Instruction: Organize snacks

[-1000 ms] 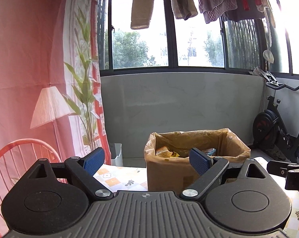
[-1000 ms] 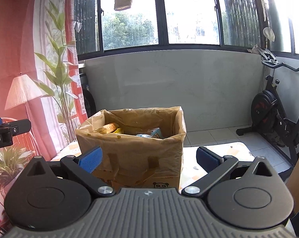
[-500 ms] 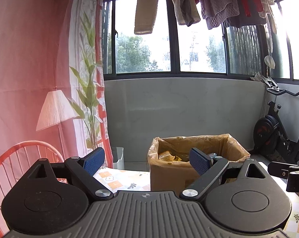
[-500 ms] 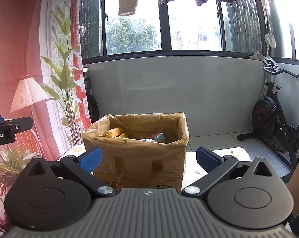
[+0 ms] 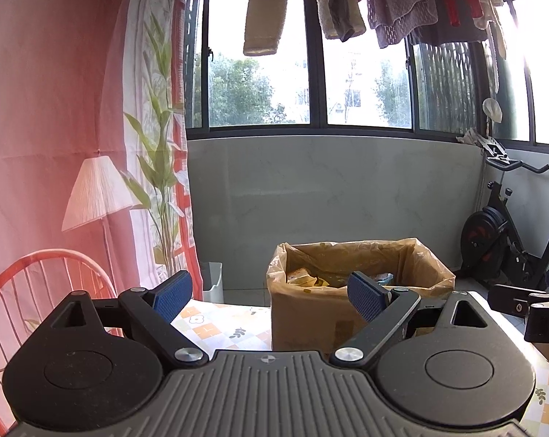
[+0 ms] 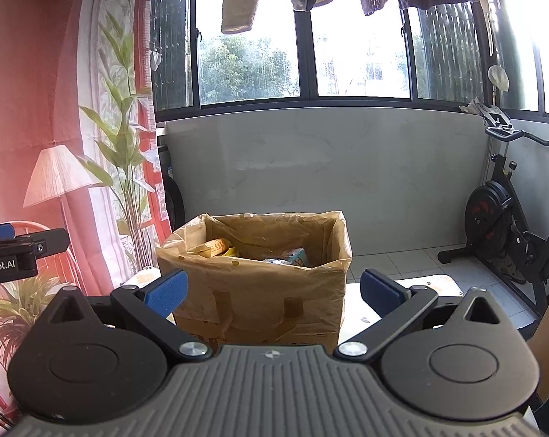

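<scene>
While both of your grippers hover short of the brown cardboard box lined with a tan plastic bag (image 6: 254,284), you look to be between placements: neither holds a snack, and no loose packet shows on the floral-patterned tablecloth (image 5: 216,324) in either view. Your left gripper (image 5: 271,293) has its blue pads spread wide with nothing between them; your right gripper (image 6: 271,289) is just as wide and just as empty.

The box stands on the tablecloth ahead of both grippers, more squarely in front of the right one, with its lining folded out over the rim. Inside it you can see a yellow-orange wrapped snack (image 6: 212,247) lying near the left wall and a pale blue packet (image 6: 292,256) further right (other wrappers are too crumpled to name).

Judging by this, your next move calls for finding whatever snack remains outside the box, which neither camera shows. If none is left, the sorting may be nearly done. Keep the pads wide until you are over a packet.
</scene>
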